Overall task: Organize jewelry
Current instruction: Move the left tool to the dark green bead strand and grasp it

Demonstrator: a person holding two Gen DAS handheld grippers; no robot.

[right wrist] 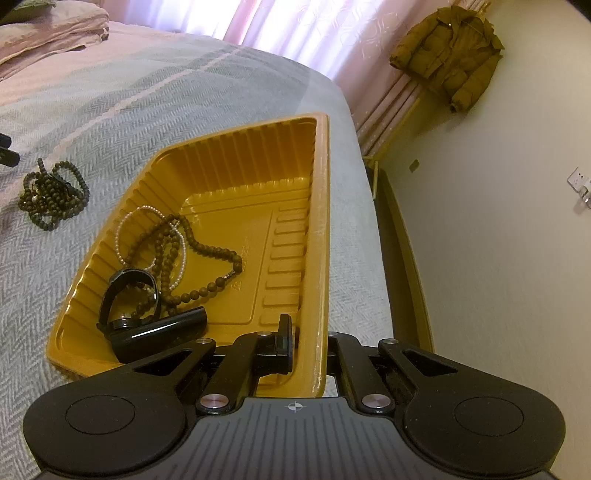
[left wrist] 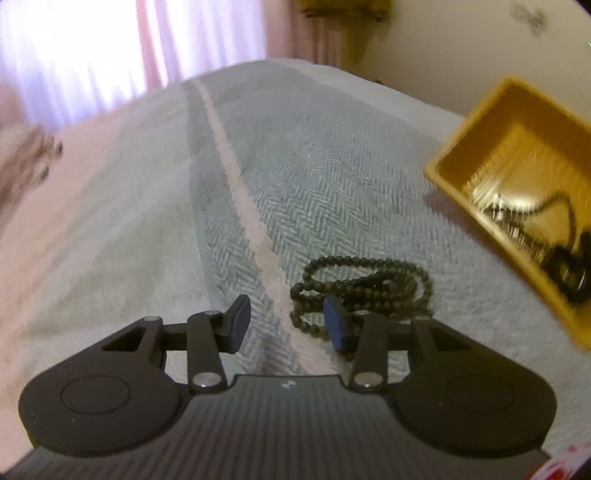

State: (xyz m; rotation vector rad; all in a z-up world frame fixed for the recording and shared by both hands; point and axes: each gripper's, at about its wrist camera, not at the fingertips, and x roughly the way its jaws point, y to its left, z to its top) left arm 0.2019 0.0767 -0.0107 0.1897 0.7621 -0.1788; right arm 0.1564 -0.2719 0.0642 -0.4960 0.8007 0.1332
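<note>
A coiled string of dark beads (left wrist: 369, 284) lies on the grey herringbone bedspread (left wrist: 295, 166), just ahead of my left gripper (left wrist: 288, 314). That gripper is open with nothing between its pads, and its right finger (left wrist: 338, 325) covers the near edge of the coil. In the right wrist view the same dark beads (right wrist: 51, 195) lie left of the yellow plastic tray (right wrist: 321, 221). My right gripper (right wrist: 306, 343) is shut on the tray's near right wall. In the tray lie a brown bead string (right wrist: 207, 251), a pearl bracelet (right wrist: 129, 221), a black watch (right wrist: 129, 295) and a black oblong case (right wrist: 162, 332).
The yellow tray (left wrist: 461, 158) is at the right of the left wrist view, blurred. The bed's edge runs close along the tray's right side. A brown jacket (right wrist: 447, 55) hangs by the pink curtains, and folded pink bedding (right wrist: 51, 26) lies at the far left.
</note>
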